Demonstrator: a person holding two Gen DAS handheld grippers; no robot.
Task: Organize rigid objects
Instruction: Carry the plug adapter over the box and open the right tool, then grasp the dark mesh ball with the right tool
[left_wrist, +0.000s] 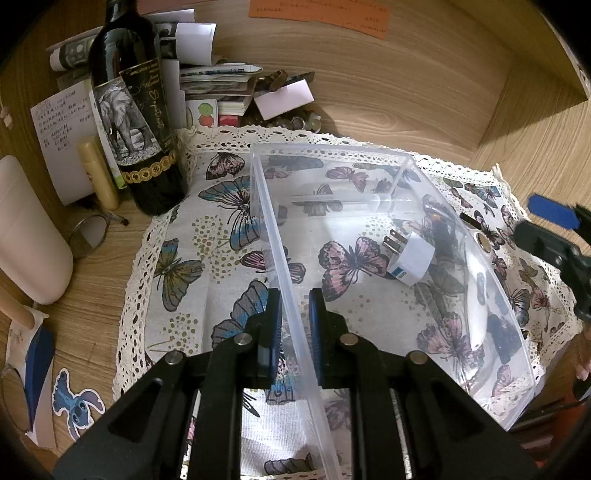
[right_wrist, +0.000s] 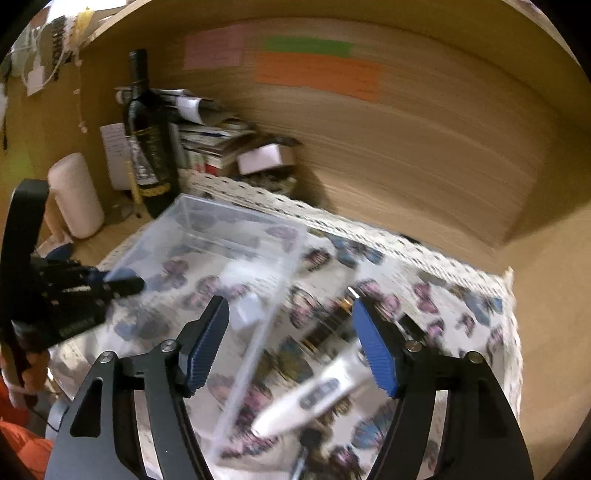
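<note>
Left wrist view: left tongs (left_wrist: 295, 325) clenched on clear box (left_wrist: 424, 177) wall; plug adapter (left_wrist: 410, 258) inside. Right tongs (right_wrist: 291, 347) released, empty. Next, likely: white remote (right_wrist: 314, 395) beside box needs grasping.

Warm, fairly dim indoor light from above and the near side. Sharp in the left wrist view, with white glare on the clear plastic box (left_wrist: 369, 206) and a dark shadow under the shelf corner at upper right. Heavily motion-blurred in the right wrist view, smearing the butterfly cloth (right_wrist: 424, 295) and wall notes. Strong fisheye bending, black vignette at all corners.
</note>
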